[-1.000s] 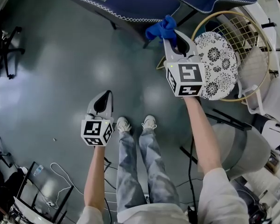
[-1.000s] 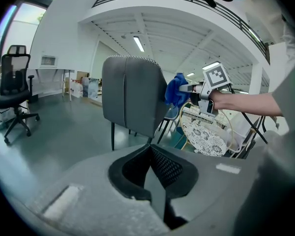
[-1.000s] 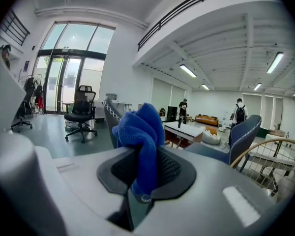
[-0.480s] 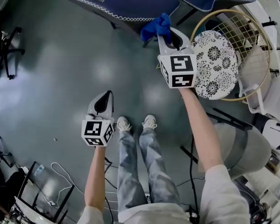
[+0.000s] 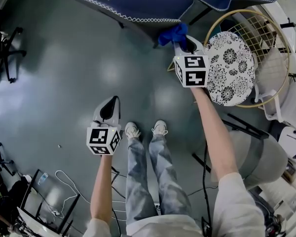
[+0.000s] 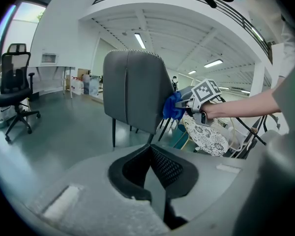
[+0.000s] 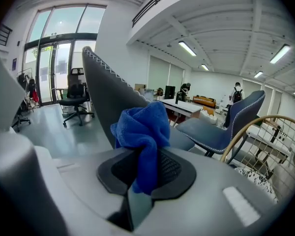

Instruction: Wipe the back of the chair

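Observation:
A dark blue chair (image 5: 138, 4) with white stitching along its edge stands at the top of the head view. In the left gripper view its back (image 6: 132, 90) shows upright and grey. My right gripper (image 5: 179, 39) is shut on a blue cloth (image 5: 172, 33), which rests against the back's right edge. In the right gripper view the cloth (image 7: 142, 124) bunches up out of the jaws, with the chair back (image 7: 105, 97) just behind it. My left gripper (image 5: 111, 101) hangs lower left over the floor, shut and holding nothing, well apart from the chair.
A round gold wire chair (image 5: 266, 43) with a floral cushion (image 5: 229, 68) stands right of my right gripper. A black office chair (image 5: 5, 48) is far left. The person's feet (image 5: 145, 130) stand between the arms. Cables and a rack lie at the bottom left (image 5: 44, 201).
My right gripper carried the cloth a little left along the chair back, then right again and slightly down. The left gripper has stayed where it was.

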